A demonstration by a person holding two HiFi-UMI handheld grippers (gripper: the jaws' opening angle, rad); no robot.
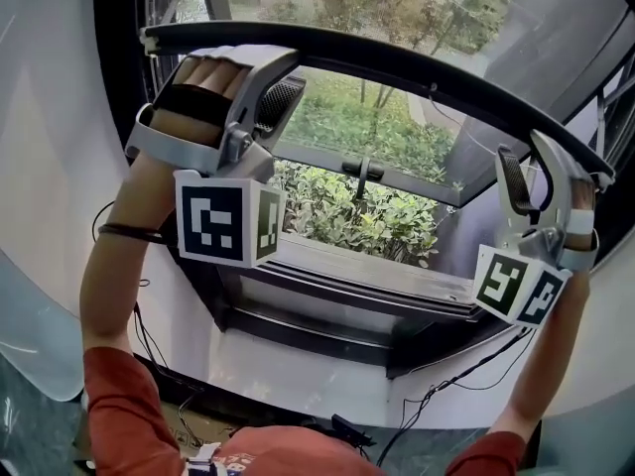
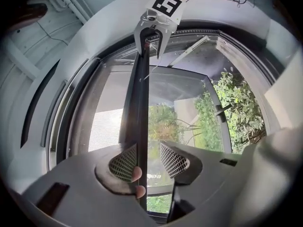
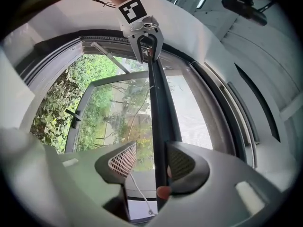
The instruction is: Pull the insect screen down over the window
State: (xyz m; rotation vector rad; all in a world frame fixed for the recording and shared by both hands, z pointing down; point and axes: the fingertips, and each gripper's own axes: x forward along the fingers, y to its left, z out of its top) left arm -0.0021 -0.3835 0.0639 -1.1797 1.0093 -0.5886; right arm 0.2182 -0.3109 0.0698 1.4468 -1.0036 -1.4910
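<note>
Our left tool (image 2: 149, 160) and right tool (image 3: 151, 163) straddle the insect screen's pull bar (image 1: 397, 69). Each tool's jaws stand apart, one pad touching it.

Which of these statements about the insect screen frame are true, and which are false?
1. The screen's pull bar passes between the jaws of both the left gripper and the right gripper. True.
2. The left gripper's jaws are clamped tight on the bar. False: they stand apart, with a clear gap on one side of the bar.
3. The bar has reached the window sill. False: in the head view it sits high, well above the sill.
4. Green shrubs grow outside the window. True.
5. A thin white cord hangs below the right gripper's jaws. True.
</note>
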